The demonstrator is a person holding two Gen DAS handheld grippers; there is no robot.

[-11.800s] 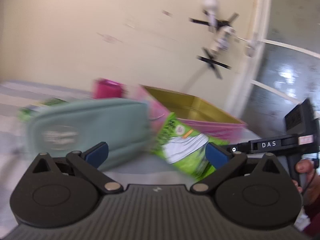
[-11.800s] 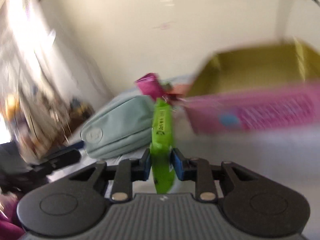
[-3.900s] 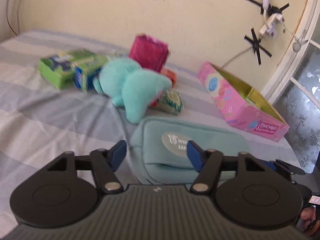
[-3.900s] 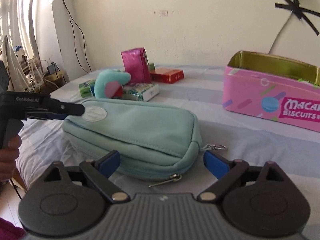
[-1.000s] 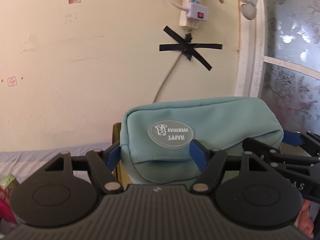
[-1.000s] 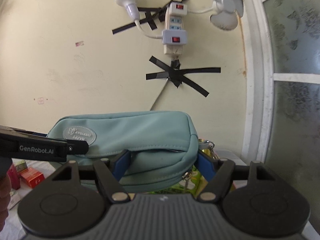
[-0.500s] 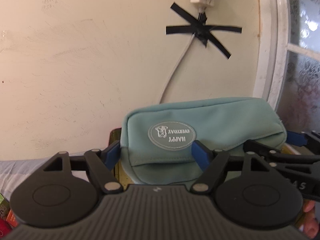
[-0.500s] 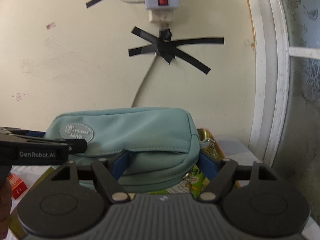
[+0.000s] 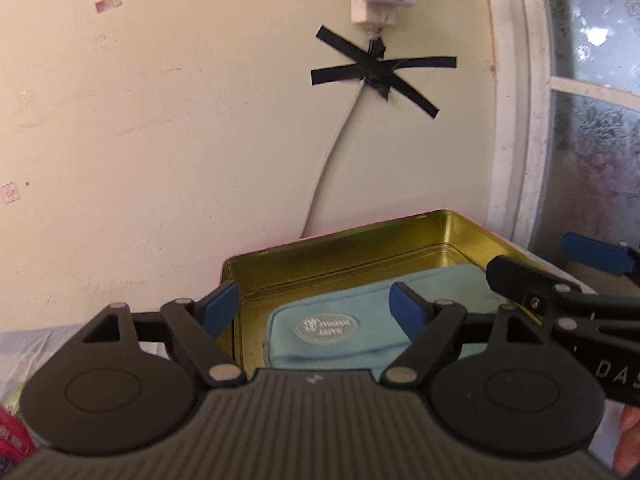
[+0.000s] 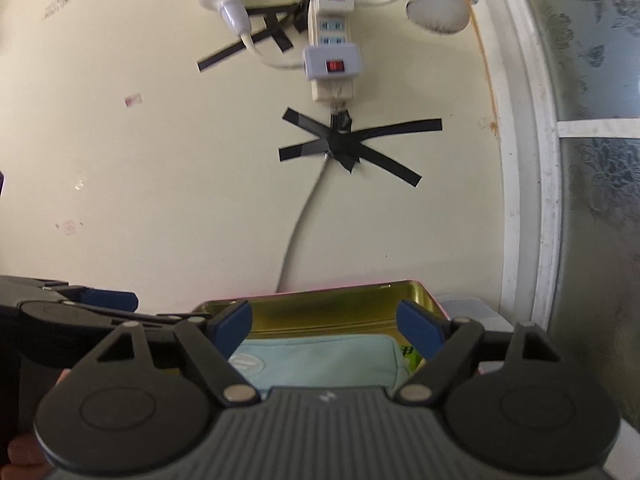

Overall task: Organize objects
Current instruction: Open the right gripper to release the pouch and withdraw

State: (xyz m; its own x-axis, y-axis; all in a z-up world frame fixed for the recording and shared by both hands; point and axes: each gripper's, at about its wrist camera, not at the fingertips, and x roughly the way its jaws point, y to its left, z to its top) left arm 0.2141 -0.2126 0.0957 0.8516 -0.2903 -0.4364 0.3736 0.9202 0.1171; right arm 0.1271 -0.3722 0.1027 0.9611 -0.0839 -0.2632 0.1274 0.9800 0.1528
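The teal zip pouch [image 9: 360, 332] lies flat inside the gold-lined biscuit tin [image 9: 344, 252], its round white badge facing up. My left gripper [image 9: 316, 308] hovers above the pouch's left end, its jaws opening, and the blue pads touch nothing. In the right wrist view the pouch [image 10: 320, 364] rests in the tin [image 10: 332, 308] with a green packet [image 10: 412, 354] showing at its right end. My right gripper [image 10: 326, 320] stands over it, jaws also opening, with nothing pressed between the pads. Each gripper appears at the edge of the other's view.
The cream wall rises right behind the tin, with a taped cable [image 9: 332, 148] and a power strip [image 10: 332, 44]. A white window frame [image 9: 516, 120] with frosted glass stands at the right. A pink packet [image 9: 12, 440] peeks in at the lower left.
Both grippers let go of the teal pouch and their jaws widened. The pouch dropped from between the pads into the tin, and the tin's gold inside came into view.
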